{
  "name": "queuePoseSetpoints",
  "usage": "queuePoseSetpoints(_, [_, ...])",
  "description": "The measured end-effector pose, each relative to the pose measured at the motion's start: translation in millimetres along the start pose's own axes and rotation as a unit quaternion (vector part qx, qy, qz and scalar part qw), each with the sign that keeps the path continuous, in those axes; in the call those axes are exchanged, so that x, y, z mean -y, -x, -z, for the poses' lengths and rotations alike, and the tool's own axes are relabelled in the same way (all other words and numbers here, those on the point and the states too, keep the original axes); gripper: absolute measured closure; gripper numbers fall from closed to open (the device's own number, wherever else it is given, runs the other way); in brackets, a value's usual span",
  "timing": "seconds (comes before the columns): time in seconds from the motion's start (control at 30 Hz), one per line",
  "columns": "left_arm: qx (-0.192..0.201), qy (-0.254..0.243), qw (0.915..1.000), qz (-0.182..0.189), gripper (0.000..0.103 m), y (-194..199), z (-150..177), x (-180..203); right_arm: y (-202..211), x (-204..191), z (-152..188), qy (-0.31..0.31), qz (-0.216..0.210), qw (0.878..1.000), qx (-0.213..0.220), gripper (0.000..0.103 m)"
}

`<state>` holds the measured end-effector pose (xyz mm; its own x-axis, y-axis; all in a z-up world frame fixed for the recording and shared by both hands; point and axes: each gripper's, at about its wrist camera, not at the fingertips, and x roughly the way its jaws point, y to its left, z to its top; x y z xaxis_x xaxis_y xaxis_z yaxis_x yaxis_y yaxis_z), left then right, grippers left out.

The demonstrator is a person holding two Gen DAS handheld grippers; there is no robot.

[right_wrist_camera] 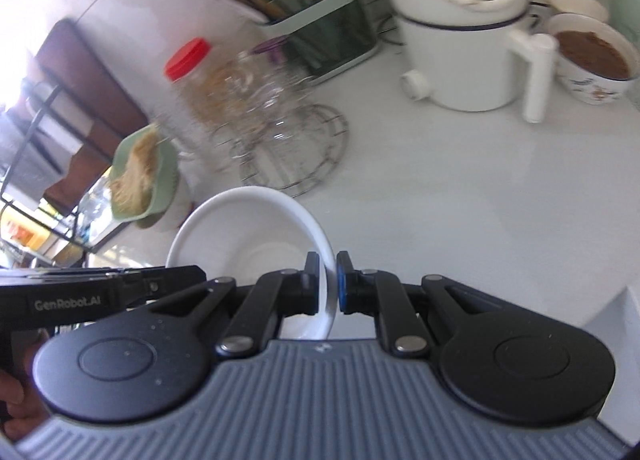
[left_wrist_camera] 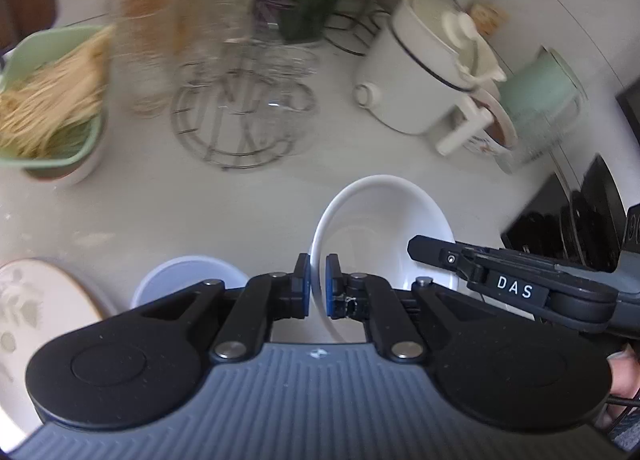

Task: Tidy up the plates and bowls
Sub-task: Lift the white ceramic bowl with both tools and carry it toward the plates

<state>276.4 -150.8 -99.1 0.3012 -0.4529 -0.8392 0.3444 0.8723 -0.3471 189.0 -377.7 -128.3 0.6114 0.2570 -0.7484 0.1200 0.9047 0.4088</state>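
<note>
A white bowl (left_wrist_camera: 384, 228) is held above the white counter by both grippers. My left gripper (left_wrist_camera: 318, 286) is shut on the bowl's left rim. My right gripper (right_wrist_camera: 328, 284) is shut on the bowl's (right_wrist_camera: 248, 228) right rim; its body shows in the left wrist view (left_wrist_camera: 516, 288) at the right. A pale blue bowl (left_wrist_camera: 188, 276) and a floral plate (left_wrist_camera: 36, 300) sit on the counter at the lower left of the left wrist view, just below my left gripper.
A wire rack with clear glass (left_wrist_camera: 244, 116), a red-lidded jar (left_wrist_camera: 148, 20), a green basket of noodles (left_wrist_camera: 52, 100), a white electric pot (left_wrist_camera: 432, 76), a bowl of brown food (right_wrist_camera: 592, 56) and a utensil holder (right_wrist_camera: 316, 20) stand further back.
</note>
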Motion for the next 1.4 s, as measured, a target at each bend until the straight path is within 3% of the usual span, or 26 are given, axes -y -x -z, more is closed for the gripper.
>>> queuePoseSetpoints(0.27, [0.038, 0.044, 0.9981, -0.023, 0.096, 29.2, 8.5, -35.8, -14.1, -41.8, -3.9, 0.048, -0.028, 0.998, -0.015, 0.091])
queuePoseSetpoints(0.63, [0.080, 0.124, 0.9880, -0.046, 0.096, 52.1, 28.9, -86.7, -42.3, -89.1, -1.5, 0.098, -0.062, 0.992, -0.055, 0.091])
queuePoseSetpoints(0.93, [0.045, 0.168, 0.9823, -0.071, 0.096, 25.3, 61.6, -115.1, -72.9, -101.8, 16.6, 0.126, -0.056, 0.987, -0.080, 0.090])
queuePoseSetpoints(1.4, [0.006, 0.159, 0.9831, -0.091, 0.095, -8.8, 72.8, -121.5, -100.0, -94.7, 39.5, 0.126, -0.029, 0.986, -0.105, 0.089])
